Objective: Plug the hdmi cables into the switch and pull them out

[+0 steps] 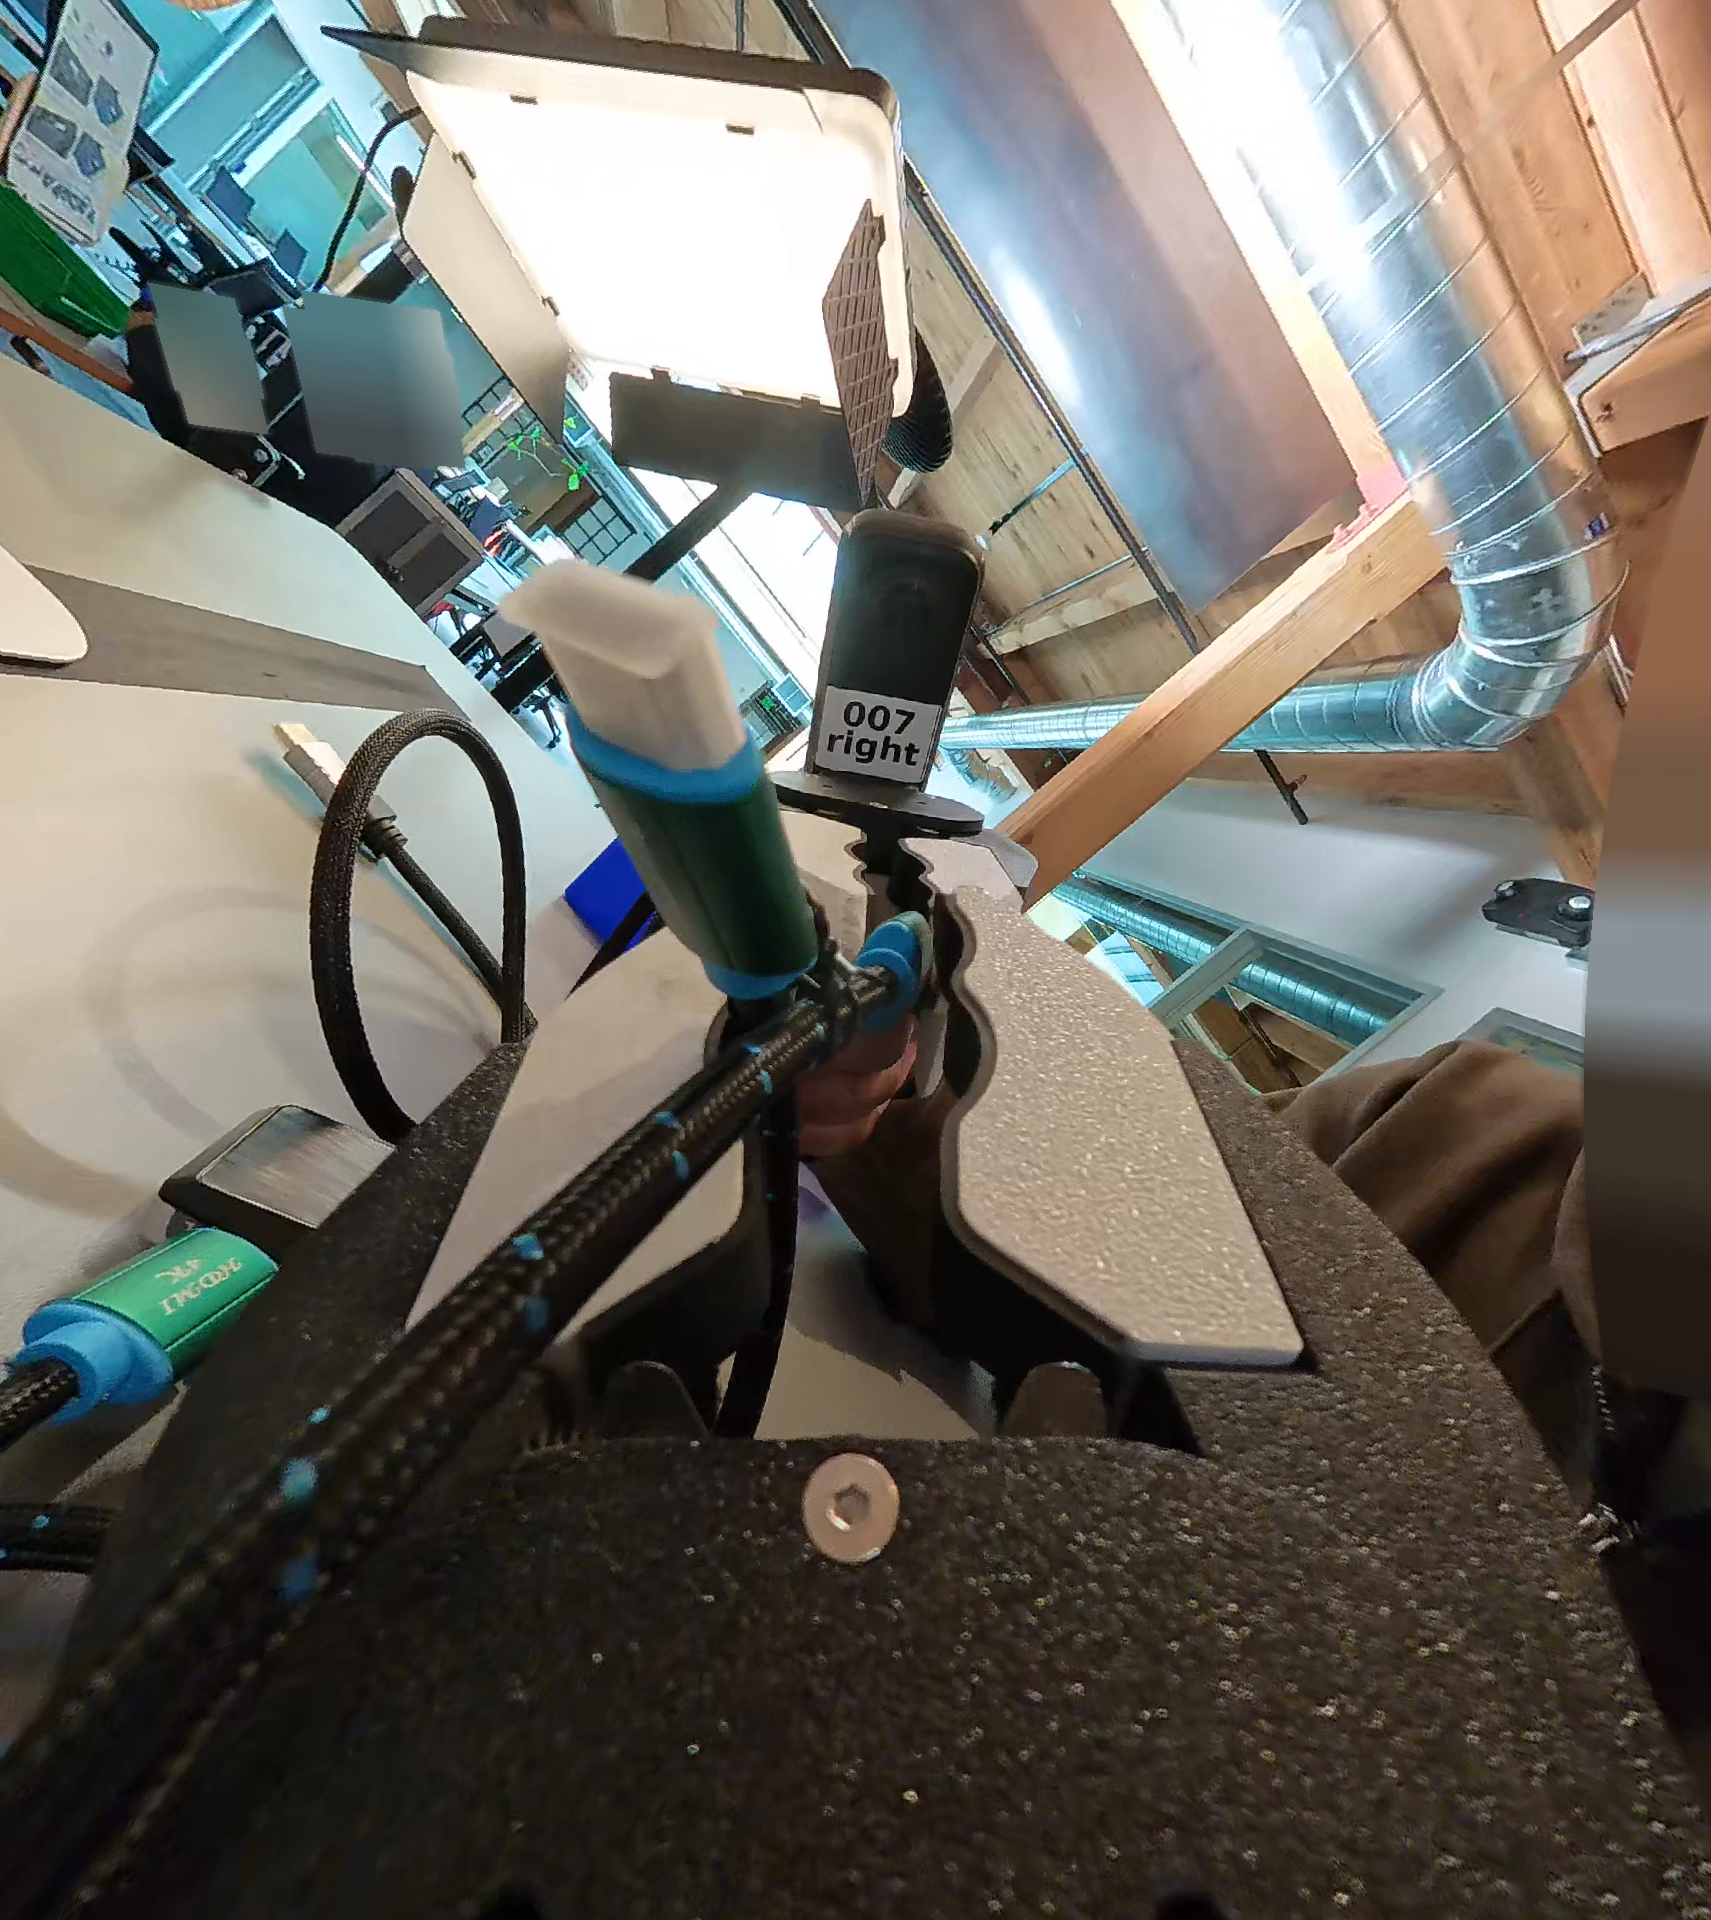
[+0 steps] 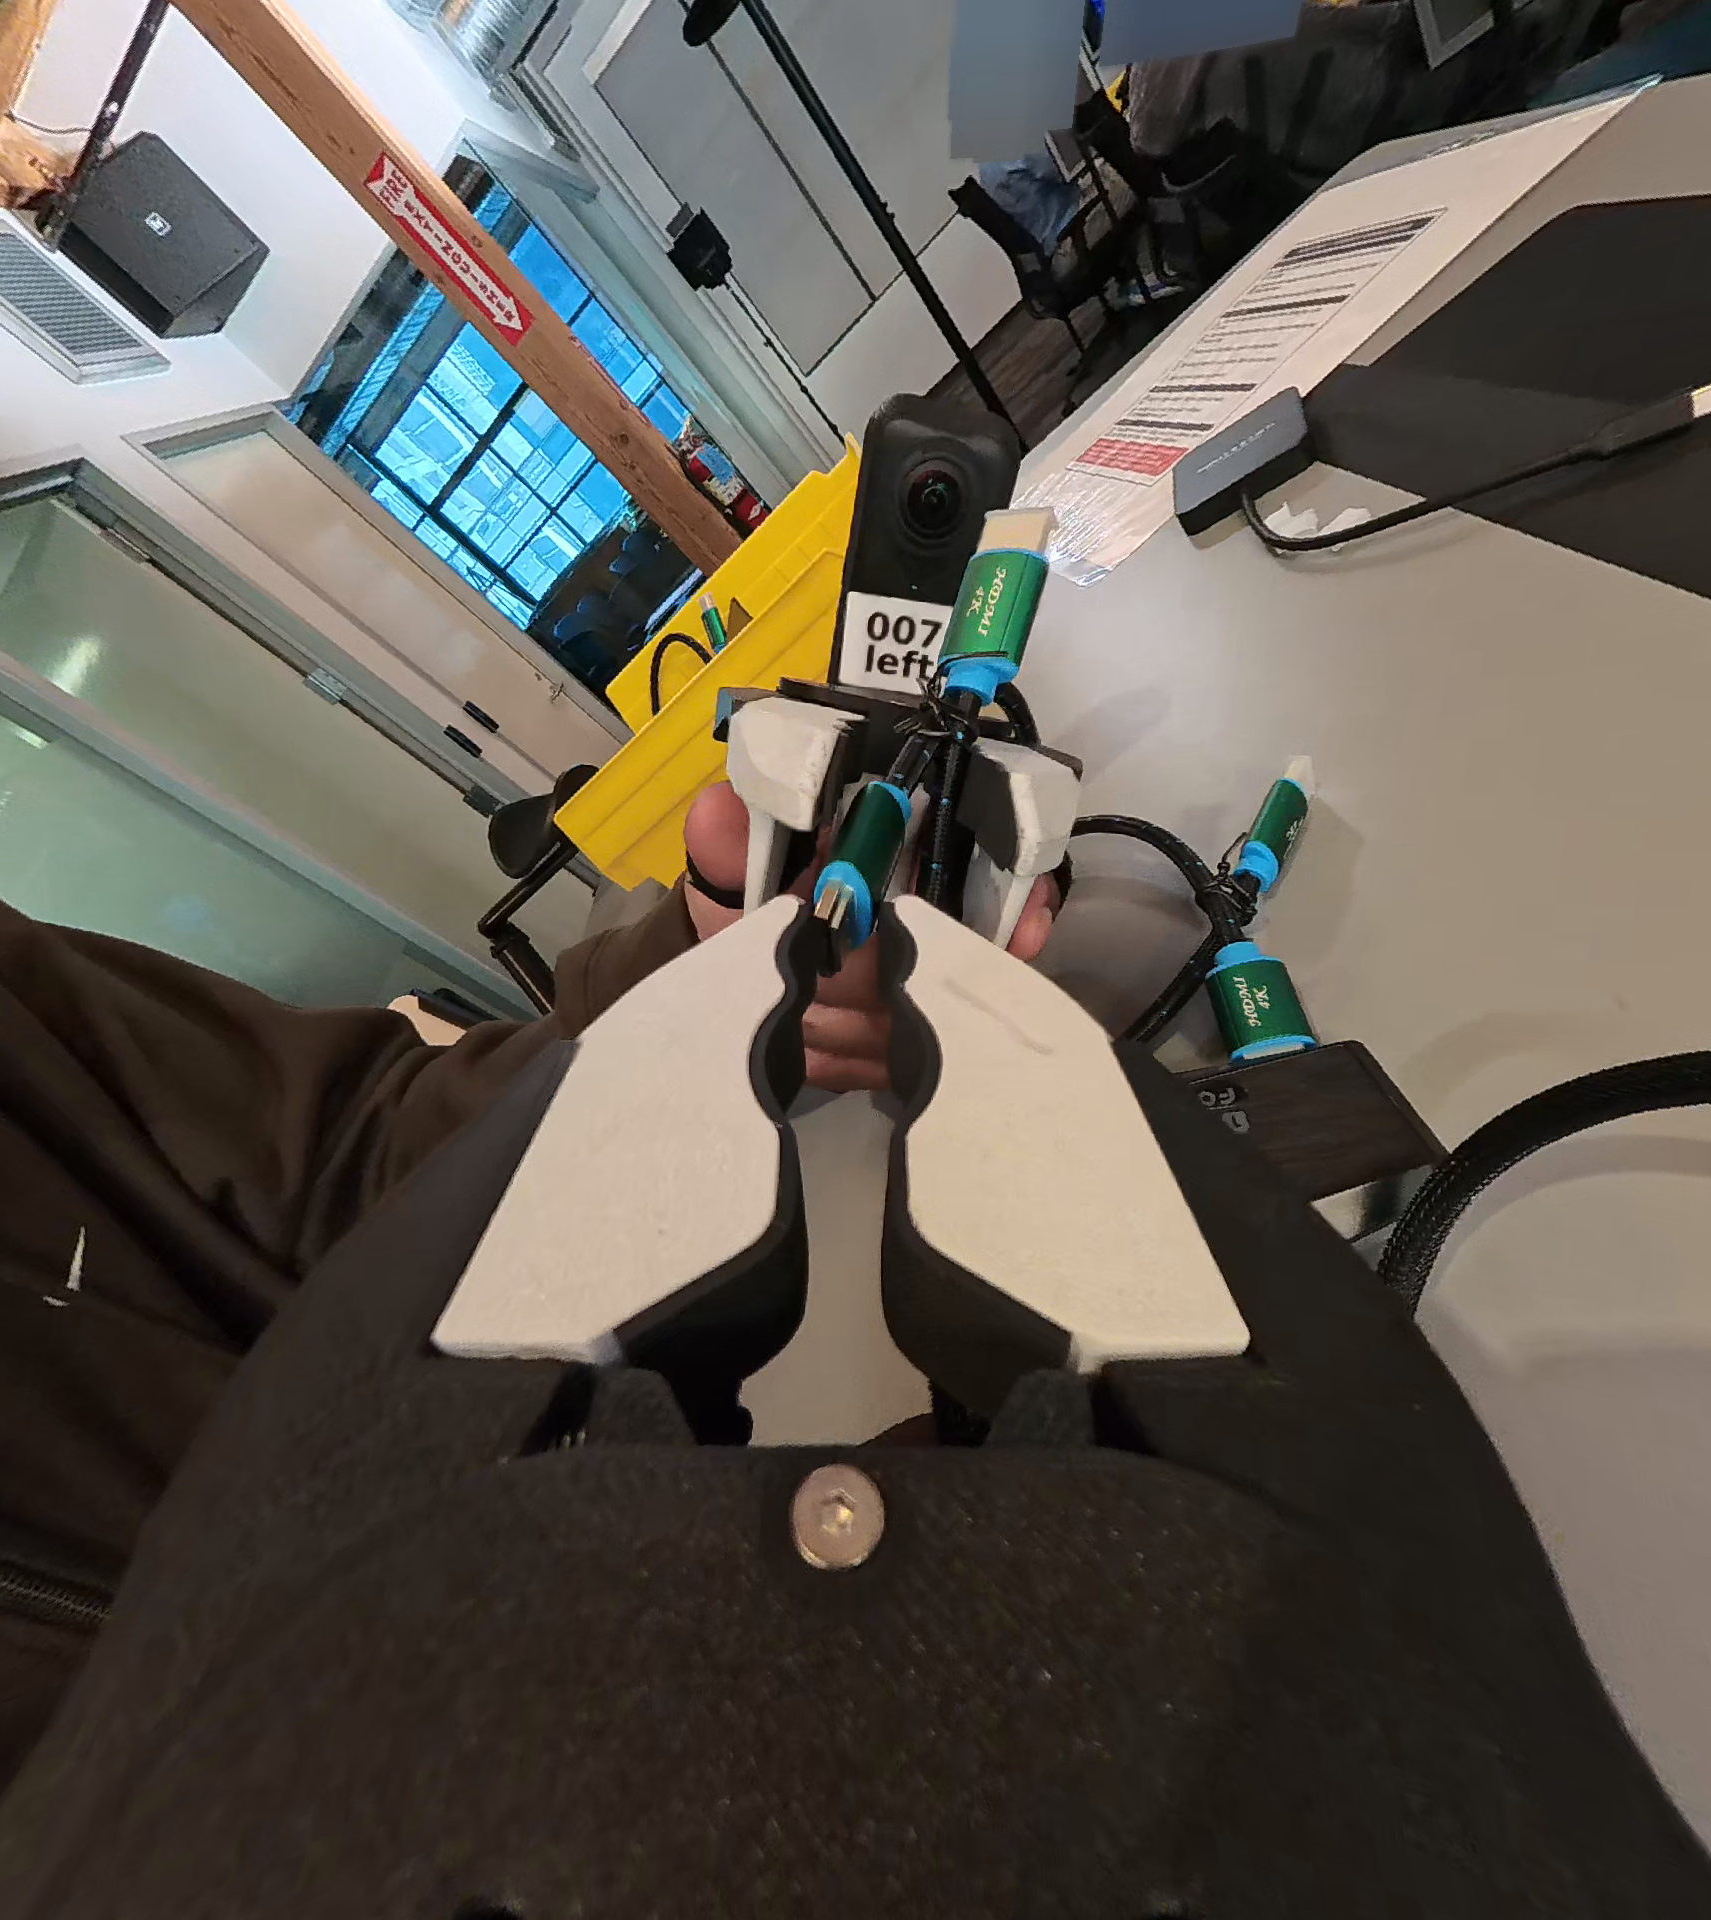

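Left wrist view, far left: green plug with blue collar [image 1: 144,1317] seated in a dark box [image 1: 274,1162] on the white table [image 1: 103,987]. Behind it a loop of black braided cable [image 1: 415,894] ends in a bare metal plug lying flat.

Centre: left gripper [image 1: 851,987], jaws part-way closed, pinching a bundle of black braided cable with blue flecks [image 1: 622,1164]. From the bundle a green plug with a white cap [image 1: 664,769] stands up past the fingertips.

Just beyond: right gripper [image 2: 846,935], facing the left one, jaws nearly together, gripping the bare metal tip of a second green plug [image 2: 856,868] of the same bundle.

Right wrist view, right: a capped green plug [image 2: 1282,821] lies on the table; farther right, a grey adapter with short lead [image 2: 1246,468].
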